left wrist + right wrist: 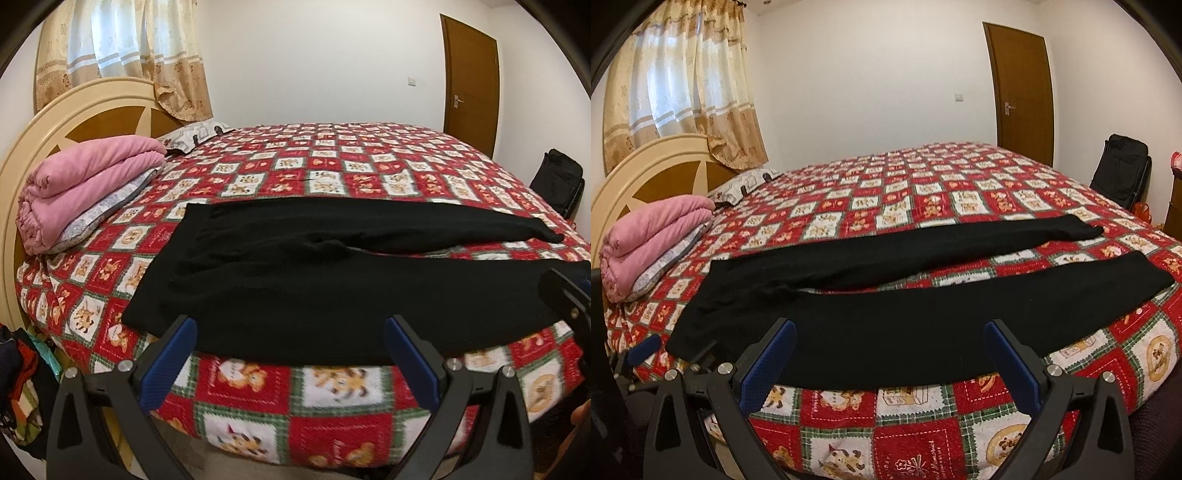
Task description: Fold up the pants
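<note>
Black knit pants (332, 280) lay flat across the middle of the frame on the red checked bed quilt (332, 162), legs apart. Left gripper (291, 354) and right gripper (890, 354) hovered at the lower edge, both wide open, empty.

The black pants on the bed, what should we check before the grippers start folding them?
1. Pants lying flat on the bedspread: ok.
2. Two legs apart, not crossed: ok.
3. Left hand-held gripper open and empty: ok.
4. Right hand-held gripper open and empty: ok.
5. Pink blanket away from the pants: ok.
6. Waistband smooth: cannot tell, the black cloth hides creases.
</note>
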A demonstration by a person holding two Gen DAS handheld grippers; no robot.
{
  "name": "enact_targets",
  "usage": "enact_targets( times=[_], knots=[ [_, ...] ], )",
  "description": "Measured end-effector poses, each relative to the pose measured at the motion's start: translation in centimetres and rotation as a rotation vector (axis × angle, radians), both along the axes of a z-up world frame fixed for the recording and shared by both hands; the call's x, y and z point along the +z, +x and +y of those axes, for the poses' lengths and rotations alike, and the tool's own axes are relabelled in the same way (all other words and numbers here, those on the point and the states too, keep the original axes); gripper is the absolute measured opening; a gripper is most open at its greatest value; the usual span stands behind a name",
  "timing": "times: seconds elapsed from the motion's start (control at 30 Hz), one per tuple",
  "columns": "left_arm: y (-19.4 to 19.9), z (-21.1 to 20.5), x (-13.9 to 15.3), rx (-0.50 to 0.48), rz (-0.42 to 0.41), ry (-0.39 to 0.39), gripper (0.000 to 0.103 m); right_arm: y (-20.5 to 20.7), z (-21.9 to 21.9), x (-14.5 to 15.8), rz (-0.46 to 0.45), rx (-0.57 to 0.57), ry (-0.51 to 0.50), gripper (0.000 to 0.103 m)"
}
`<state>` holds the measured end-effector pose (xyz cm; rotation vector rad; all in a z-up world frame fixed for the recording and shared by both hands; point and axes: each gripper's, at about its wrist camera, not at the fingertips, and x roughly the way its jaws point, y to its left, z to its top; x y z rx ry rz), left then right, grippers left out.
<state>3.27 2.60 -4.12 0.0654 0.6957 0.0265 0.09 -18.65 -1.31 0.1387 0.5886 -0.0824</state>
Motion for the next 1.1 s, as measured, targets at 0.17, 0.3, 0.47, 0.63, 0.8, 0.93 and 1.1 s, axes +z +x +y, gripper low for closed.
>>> enact_targets(
  times=[0.17,0.3,0.47,0.63,0.8,0.93,1.1],
  knots=[
    [3.7,3.7,-0.9,0.037,0.034,-0.017,0.103,1.7,-0.9,-2.3,0.063,0.0,-0.008,0.102],
    [9.0,7.7,-1.1,0.079,0.087,-0.048,0.103,4.0,-2.0,-3.4,0.097,-0.01,0.002,0.102],
    [15.3,11.2,-1.1,0.108,0.092,0.047,0.103,8.0,-1.8,-2.9,0.099,0.028,-0.032,0.102],
    [21.0,15.7,-2.1,0.104,0.139,-0.044,0.103,13.2,0.1,-2.1,0.114,0.162,-0.069,0.102],
    [24.8,17.3,-3.8,0.096,0.209,-0.146,0.103,18.5,2.3,-2.4,0.156,0.255,-0.155,0.102],
    [27.4,16.9,-4.7,0.082,0.24,-0.116,0.103,22.5,3.1,-2.7,0.188,0.323,-0.163,0.101],
    [29.5,16.5,-6.4,0.032,0.308,-0.157,0.092,28.4,3.8,-3.3,0.204,0.441,-0.216,0.101]
  ],
)
